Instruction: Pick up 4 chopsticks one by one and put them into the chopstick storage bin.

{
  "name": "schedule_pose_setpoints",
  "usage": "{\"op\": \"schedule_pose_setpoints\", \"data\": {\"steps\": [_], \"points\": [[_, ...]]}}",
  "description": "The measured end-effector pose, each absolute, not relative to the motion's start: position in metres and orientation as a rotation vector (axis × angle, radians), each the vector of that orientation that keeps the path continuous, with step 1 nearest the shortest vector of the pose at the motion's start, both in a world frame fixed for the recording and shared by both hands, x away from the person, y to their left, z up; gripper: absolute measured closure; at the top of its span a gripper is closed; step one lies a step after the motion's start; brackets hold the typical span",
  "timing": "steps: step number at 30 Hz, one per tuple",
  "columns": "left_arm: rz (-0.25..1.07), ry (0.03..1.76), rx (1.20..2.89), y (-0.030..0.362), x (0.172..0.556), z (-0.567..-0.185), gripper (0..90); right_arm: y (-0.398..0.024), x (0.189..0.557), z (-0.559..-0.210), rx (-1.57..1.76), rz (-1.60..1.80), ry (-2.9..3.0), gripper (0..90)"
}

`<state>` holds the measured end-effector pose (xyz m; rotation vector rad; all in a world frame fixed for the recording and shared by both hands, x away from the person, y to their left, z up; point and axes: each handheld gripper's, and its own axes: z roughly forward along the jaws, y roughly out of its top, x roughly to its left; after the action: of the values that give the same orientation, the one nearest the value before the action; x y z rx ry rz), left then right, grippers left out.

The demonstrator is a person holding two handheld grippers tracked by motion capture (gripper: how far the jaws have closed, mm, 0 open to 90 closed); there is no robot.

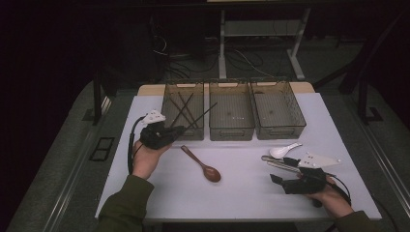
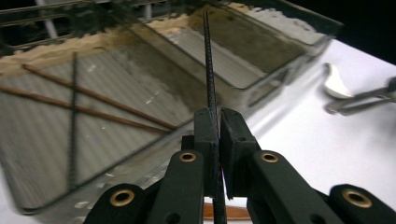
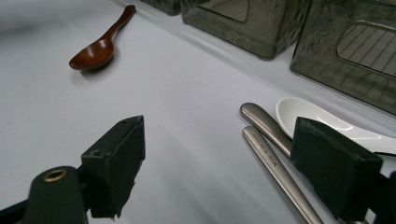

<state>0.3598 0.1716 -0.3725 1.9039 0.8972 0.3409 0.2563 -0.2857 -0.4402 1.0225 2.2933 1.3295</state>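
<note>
The left gripper (image 2: 215, 135), clamped on a black chopstick (image 2: 208, 60) poised over the left bin (image 1: 170, 123), may let it pivot and snag the rim, while the right gripper (image 3: 219, 168) gapes over metal handles (image 3: 271, 154) near-right.

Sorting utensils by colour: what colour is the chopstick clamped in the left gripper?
Black chopstick, with a ribbed texture; the left gripper view shows it best.

The room was dark, and only the white flat worktop (image 1: 241, 188) looked bright. The clear plastic bins (image 2: 261, 51) were shiny and blurry. Soft shadows lay underneath the brown wooden spoon (image 3: 100, 49).
</note>
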Motion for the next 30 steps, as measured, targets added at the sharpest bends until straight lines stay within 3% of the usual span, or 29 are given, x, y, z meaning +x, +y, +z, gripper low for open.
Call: {"op": "schedule_pose_setpoints", "data": {"steps": [15,30], "points": [[0.416,0.995,1.866,0.181,0.406,-0.357,84.8,-0.286,0.256,-0.440,1.022,1.329,2.294,17.6],[0.456,1.141,1.918,0.174,0.447,-0.370,84.8,-0.286,0.257,-0.440,1.019,1.329,2.296,17.6]]}}
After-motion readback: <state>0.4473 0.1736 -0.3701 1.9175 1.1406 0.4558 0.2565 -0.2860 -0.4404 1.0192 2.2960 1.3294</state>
